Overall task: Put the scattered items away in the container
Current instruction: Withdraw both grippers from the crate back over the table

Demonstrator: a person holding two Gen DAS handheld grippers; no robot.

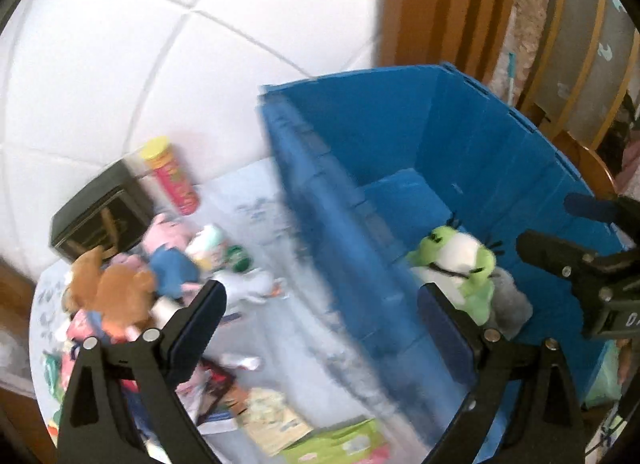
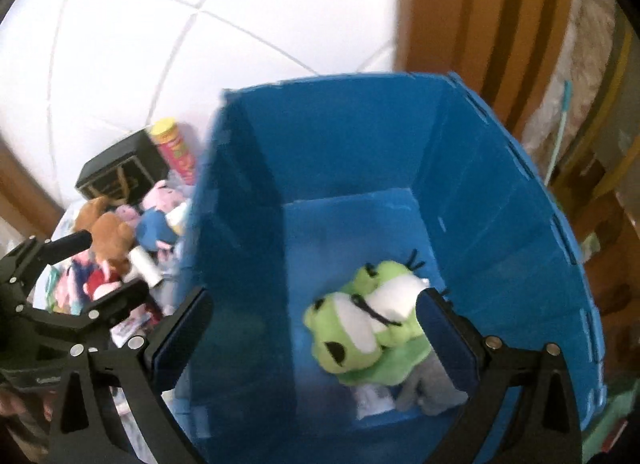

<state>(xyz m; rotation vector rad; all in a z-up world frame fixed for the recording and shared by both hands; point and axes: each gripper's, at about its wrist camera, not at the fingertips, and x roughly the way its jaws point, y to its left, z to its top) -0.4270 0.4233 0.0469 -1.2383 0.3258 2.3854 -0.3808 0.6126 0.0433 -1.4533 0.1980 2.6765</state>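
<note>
A blue crate [image 1: 480, 132] stands right of a heap of toys. Inside the crate [image 2: 340, 136] lie a green frog plush [image 2: 360, 328] and a grey plush [image 2: 432, 388]; the left wrist view shows the frog [image 1: 460, 260] too. My left gripper [image 1: 320, 300] is open and straddles the crate's near left wall, holding nothing. My right gripper [image 2: 316, 300] hangs open over the crate's inside, its right finger close to the frog, with nothing gripped. Each view shows the other gripper: the right one [image 1: 560, 228] over the crate, the left one [image 2: 96, 268] over the heap.
Left of the crate lie a brown plush [image 1: 116, 284], a pink pig plush [image 1: 168, 236], a red can with a yellow lid [image 1: 172, 176], a black box [image 1: 96, 220], a white bottle [image 2: 144, 264] and flat packets [image 1: 332, 440]. White tiled floor lies behind, wooden furniture [image 1: 452, 4] at the right.
</note>
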